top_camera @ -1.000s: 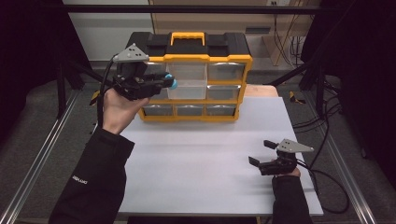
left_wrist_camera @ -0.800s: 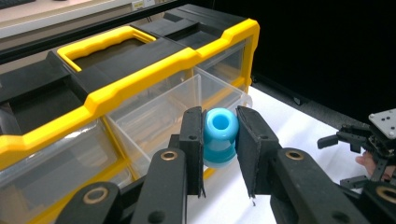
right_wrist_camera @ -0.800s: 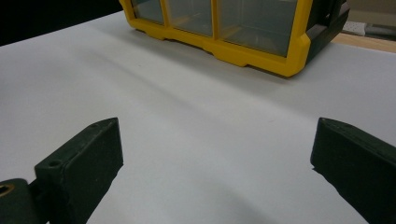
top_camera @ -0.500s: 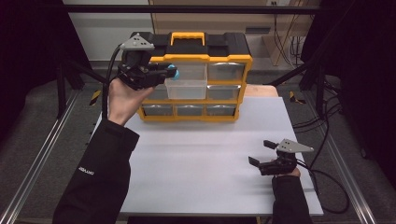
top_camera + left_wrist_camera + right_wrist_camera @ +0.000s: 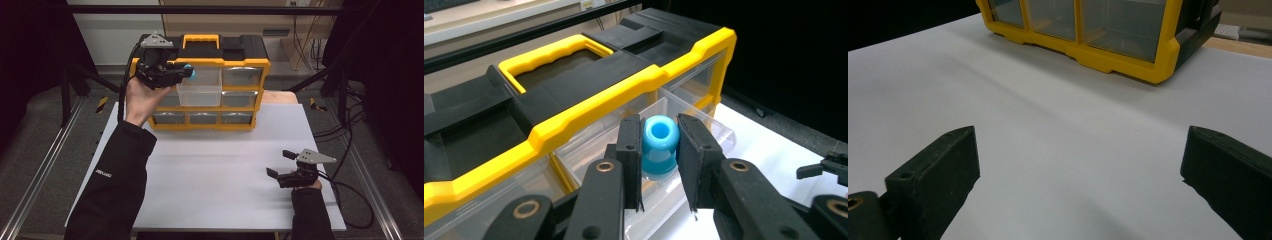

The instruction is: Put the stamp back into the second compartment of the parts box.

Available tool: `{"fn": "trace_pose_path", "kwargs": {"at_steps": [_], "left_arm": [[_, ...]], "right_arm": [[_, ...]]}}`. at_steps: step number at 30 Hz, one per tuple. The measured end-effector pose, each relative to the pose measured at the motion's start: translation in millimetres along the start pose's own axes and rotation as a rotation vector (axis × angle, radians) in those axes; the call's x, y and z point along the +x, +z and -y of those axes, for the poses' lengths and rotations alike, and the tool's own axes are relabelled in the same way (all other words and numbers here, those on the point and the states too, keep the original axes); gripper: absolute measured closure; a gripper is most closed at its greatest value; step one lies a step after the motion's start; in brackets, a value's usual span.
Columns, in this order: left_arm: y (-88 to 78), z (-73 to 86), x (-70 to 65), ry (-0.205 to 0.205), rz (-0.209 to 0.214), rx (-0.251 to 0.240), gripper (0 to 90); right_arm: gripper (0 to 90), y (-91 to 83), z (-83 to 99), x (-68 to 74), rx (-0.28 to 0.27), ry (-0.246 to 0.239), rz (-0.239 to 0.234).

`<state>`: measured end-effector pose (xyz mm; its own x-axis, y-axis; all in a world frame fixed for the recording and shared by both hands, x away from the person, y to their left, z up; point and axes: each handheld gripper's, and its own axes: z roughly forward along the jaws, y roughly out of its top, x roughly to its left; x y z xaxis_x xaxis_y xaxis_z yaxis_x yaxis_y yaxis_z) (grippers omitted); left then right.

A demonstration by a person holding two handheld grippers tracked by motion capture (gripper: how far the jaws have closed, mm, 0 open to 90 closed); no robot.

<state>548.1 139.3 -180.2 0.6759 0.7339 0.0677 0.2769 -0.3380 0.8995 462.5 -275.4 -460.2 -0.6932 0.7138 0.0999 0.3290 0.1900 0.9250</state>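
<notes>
Since the earlier frames, the left gripper (image 5: pixel 181 73) has travelled from the left edge of the organizer (image 5: pixel 240 62) up and toward its middle; it now hangs at the level of the top row, over the clear drawer (image 5: pixel 200 94) that stands pulled out from the front. Its jaws pinch a small blue cap (image 5: pixel 659 145), a short hollow cylinder with its round opening facing up toward the camera in the left gripper view. The pads press on the cap from both sides, and the cap sits near the jaw tips. Below and behind the cap lies the open drawer, its clear walls visible either side of the jaws. The organizer is a yellow-framed case with a black top and a yellow carrying handle (image 5: pixel 553 54); its other drawers are shut. It stands at the far edge of the white table (image 5: pixel 210 170).

The right gripper (image 5: pixel 284 165) has kept its place near the front right part of the table, well apart from the organizer, with the hand behind it low over the surface. In the right gripper view its jaws are spread wide with nothing between them, only bare white table, and the lower yellow frame of the organizer farther off. That gripper also appears small at the right edge of the left gripper view
</notes>
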Motion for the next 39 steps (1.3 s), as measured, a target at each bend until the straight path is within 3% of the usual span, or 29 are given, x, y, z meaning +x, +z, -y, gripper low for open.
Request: {"fn": "trace_pose_path", "kwargs": {"at_steps": [11, 27, 39], "left_arm": [[12.8, 10.2, 11.5, -0.022, -0.01, 0.019, 72.4], [29.5, 22.8, 16.1, -0.043, -0.016, 0.059, 71.7], [2.5, 31.9, 16.9, -0.074, -0.016, -0.044, 44.7]], "right_arm": [[2.8, 0.1, 0.1, 0.1, 0.0, 0.0, 0.0], [2.8, -0.2, -0.2, 0.1, -0.002, 0.001, -0.002], [2.8, -0.1, -0.1, 0.2, -0.002, 0.001, 0.0]]}}
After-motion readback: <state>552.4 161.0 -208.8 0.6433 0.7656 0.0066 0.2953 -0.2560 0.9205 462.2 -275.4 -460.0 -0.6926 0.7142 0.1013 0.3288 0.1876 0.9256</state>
